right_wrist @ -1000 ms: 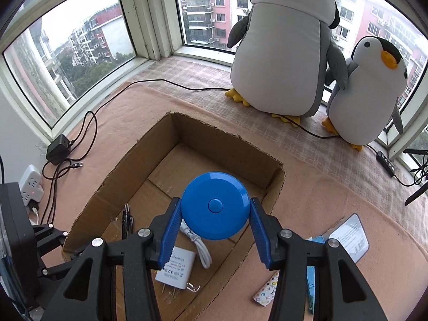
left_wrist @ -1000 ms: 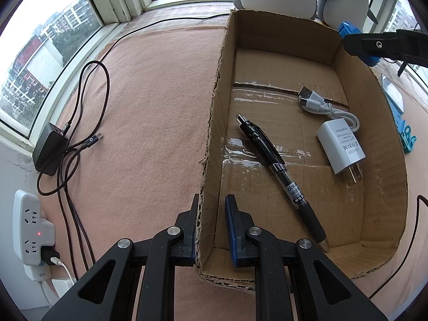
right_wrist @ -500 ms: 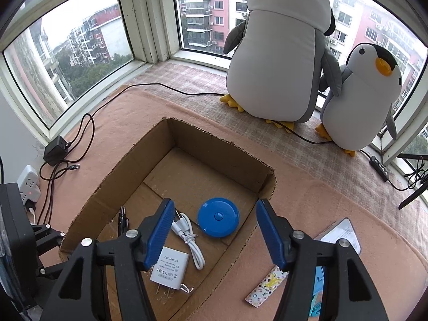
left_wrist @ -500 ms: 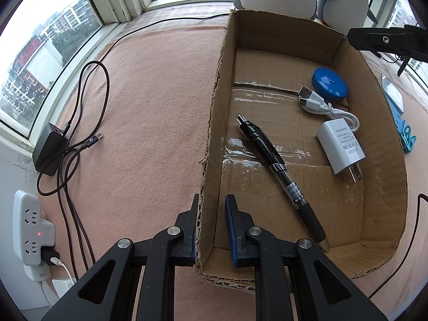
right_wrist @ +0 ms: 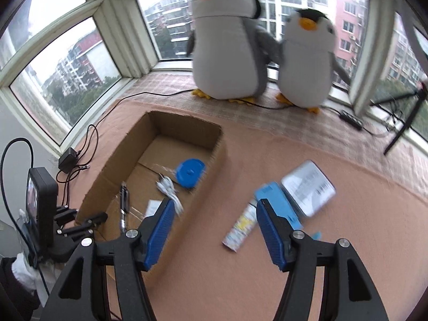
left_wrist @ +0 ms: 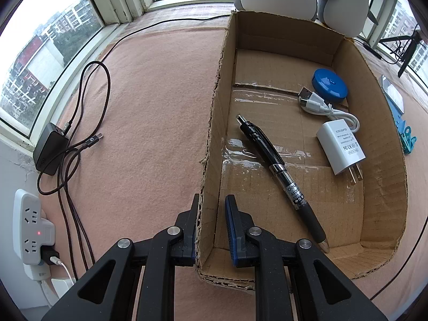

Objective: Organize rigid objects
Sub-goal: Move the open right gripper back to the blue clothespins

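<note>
An open cardboard box (left_wrist: 214, 107) lies on the pink mat. My left gripper (left_wrist: 211, 224) is shut on its near left wall. Inside lie a black pen (left_wrist: 281, 171), a white charger (left_wrist: 341, 147) with its cable (left_wrist: 318, 104), and a round blue tape measure (left_wrist: 330, 85) near the far right corner. In the right wrist view the tape measure (right_wrist: 190, 173) rests on the floor of the box (right_wrist: 184, 128). My right gripper (right_wrist: 215, 206) stands open and empty above the mat, just right of the box. Motion blurs this view.
Right of the box lie a flat blue pack (right_wrist: 278, 203), a white pack (right_wrist: 307, 187) and a small packet (right_wrist: 240, 227). Two plush penguins (right_wrist: 227, 53) stand by the window. A power strip (left_wrist: 32, 227), a black adapter (left_wrist: 50, 152) and cables lie left of the box.
The right gripper opened and let the blue tape measure go; it now lies in the box. That gripper then swung right, away from the box. The left gripper kept still.
</note>
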`<state>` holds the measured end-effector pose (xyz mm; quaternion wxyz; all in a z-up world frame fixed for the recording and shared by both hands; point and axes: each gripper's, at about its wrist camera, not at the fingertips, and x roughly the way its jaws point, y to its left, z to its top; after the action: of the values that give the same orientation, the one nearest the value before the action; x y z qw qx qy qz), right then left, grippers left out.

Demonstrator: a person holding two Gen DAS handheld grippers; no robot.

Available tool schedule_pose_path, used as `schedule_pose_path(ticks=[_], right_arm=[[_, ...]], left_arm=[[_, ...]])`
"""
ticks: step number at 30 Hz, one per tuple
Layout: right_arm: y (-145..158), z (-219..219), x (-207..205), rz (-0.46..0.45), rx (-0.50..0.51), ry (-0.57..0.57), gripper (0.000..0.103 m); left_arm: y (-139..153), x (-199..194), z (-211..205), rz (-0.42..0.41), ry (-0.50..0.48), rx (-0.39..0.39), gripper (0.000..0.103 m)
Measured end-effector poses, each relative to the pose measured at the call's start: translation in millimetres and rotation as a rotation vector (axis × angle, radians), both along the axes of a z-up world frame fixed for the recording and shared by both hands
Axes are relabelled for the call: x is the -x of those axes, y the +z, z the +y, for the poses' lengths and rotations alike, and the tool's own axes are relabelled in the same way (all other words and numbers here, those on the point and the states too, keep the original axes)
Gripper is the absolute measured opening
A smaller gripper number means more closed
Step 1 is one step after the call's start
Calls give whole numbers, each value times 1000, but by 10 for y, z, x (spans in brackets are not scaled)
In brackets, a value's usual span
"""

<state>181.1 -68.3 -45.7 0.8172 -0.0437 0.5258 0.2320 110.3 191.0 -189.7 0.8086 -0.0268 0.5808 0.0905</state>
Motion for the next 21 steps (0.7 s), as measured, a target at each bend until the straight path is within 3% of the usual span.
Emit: schedule_pose_path(ticks=[12, 21], right_arm=[[-357, -1106, 206, 136, -5, -202, 60], [-631, -1396, 46, 219, -32, -329, 59]], left_arm=[[12, 14, 2, -4, 1, -2, 16], [12, 16, 6, -4, 0, -1, 16]])
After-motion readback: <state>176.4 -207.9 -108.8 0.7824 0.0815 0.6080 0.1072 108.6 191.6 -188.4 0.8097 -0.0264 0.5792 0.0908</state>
